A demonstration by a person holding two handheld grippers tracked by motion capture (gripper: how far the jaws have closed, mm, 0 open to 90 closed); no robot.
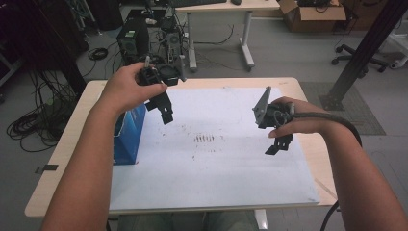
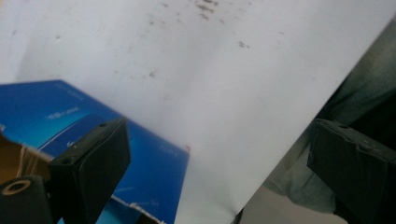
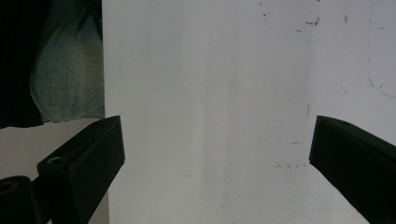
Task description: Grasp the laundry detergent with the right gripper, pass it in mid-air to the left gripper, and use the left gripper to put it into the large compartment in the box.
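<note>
- Forearms come in from the bottom of the high view, each hand raised over the worktop [image 1: 308, 159] and holding a gripper; the left gripper [image 1: 166, 115] hangs above the white sheet [image 1: 216, 168] near the far left, its fingers tipped down toward the person, just beside the blue box [image 1: 130, 132]
- Blue box stands at the left edge of the white sheet, partly hidden behind the left forearm; the right gripper [image 1: 278, 145] hangs well apart from it, over the sheet's right half, holding nothing
- Left gripper view: two black fingers [image 2: 93, 163] stand wide apart with nothing between them; the blue box [image 2: 60, 116] lies lower left, behind the left-hand finger, its open top showing brown card inside; stained white sheet beyond
- Right gripper view: black fingers [image 3: 88, 158] spread wide and empty above the white sheet [image 3: 210, 93], whose edge runs down the left
</note>
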